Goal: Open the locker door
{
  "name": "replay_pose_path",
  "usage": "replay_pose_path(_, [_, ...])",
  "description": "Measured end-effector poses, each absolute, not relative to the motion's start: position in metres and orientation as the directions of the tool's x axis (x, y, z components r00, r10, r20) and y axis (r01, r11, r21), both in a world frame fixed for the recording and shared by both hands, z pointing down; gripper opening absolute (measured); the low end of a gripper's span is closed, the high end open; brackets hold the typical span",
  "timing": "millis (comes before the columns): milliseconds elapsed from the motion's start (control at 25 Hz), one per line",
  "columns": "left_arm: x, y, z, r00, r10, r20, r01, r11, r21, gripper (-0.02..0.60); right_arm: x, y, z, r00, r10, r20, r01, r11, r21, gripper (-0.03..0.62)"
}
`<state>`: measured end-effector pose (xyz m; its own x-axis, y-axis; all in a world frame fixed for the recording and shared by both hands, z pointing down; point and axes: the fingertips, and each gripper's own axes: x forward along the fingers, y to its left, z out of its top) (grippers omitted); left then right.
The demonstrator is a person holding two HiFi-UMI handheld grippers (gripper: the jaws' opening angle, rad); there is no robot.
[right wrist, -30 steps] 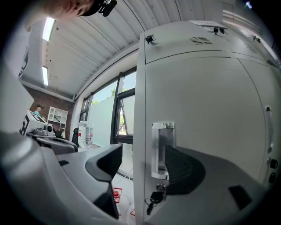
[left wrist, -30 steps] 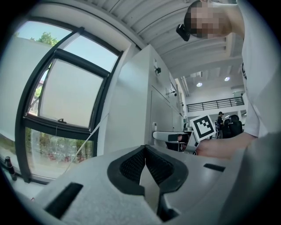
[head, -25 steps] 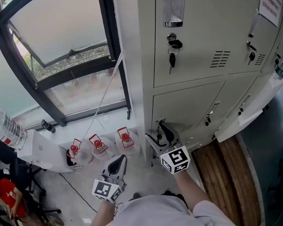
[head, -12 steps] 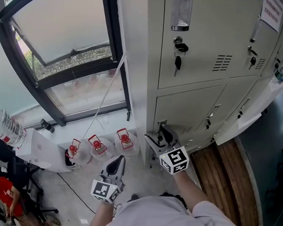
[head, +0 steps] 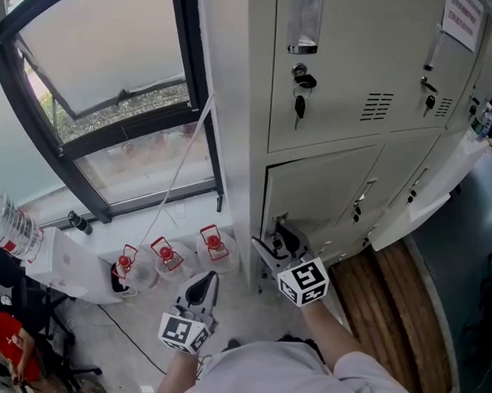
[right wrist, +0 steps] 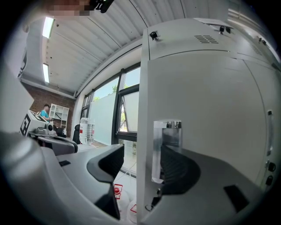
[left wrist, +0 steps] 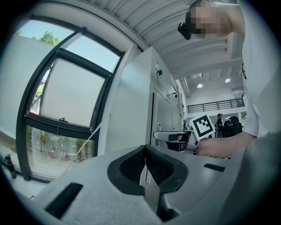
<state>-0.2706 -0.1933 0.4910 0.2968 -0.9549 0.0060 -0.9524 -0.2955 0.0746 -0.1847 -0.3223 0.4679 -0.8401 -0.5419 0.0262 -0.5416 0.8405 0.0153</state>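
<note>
2 grippers show: the right gripper (head: 275, 240), jaws spread, straddles the handle (right wrist: 167, 145) of the low, near-left locker door (head: 320, 183). The left gripper (head: 203, 286) hangs pressed together, empty. Door looks unopened; gripping and pulling remain.

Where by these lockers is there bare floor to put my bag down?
The wood floor along the lockers looks bare. So does the pale floor between the jars and the left claw. Around the jars it's crowded.
</note>
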Motion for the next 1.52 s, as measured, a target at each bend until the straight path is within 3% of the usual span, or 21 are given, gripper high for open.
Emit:
replay_pose_path(440, [-0.248, -0.19, 0.49, 0.36, -0.933, -0.005, -0.928, -0.358, 0.104, 0.008, -0.146, -0.307, 0.467, -0.807, -0.59, 0.017, -0.59, 0.807, -0.005, 0.107])
replay_pose_path(920, [-0.203, -0.2, 0.496, 0.483, -0.876, 0.01, -0.871, -0.479, 0.111, 0.008, -0.102, -0.275, 0.468, -0.779, -0.626, 0.018, -0.627, 0.779, -0.016, 0.109])
replay_pose_path(1520, [-0.113, -0.214, 0.499, 0.663, -0.749, 0.012, -0.743, -0.655, 0.134, 0.008, -0.004, -0.237, 0.471, -0.648, -0.762, -0.01, -0.762, 0.648, -0.013, 0.112])
